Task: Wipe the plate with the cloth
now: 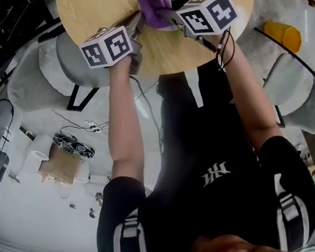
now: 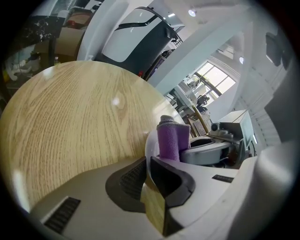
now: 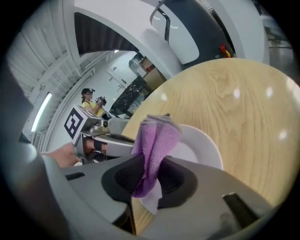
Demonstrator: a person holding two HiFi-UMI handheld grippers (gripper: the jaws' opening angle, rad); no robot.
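Right gripper view alone shows the cloth [image 3: 154,140] pinched in the right gripper [image 3: 149,176], jaws narrow, hanging over the plate [image 3: 201,145]. Left gripper view shows the left gripper [image 2: 146,165] almost closed, nipping the plate's rim. Head view sets the plate on the table [image 1: 103,9], left gripper at its 8 o'clock, right at 4.

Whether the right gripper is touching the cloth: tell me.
Touching. The right gripper view shows the cloth pinched in the closed jaws of the right gripper, its folds sticking up above them.
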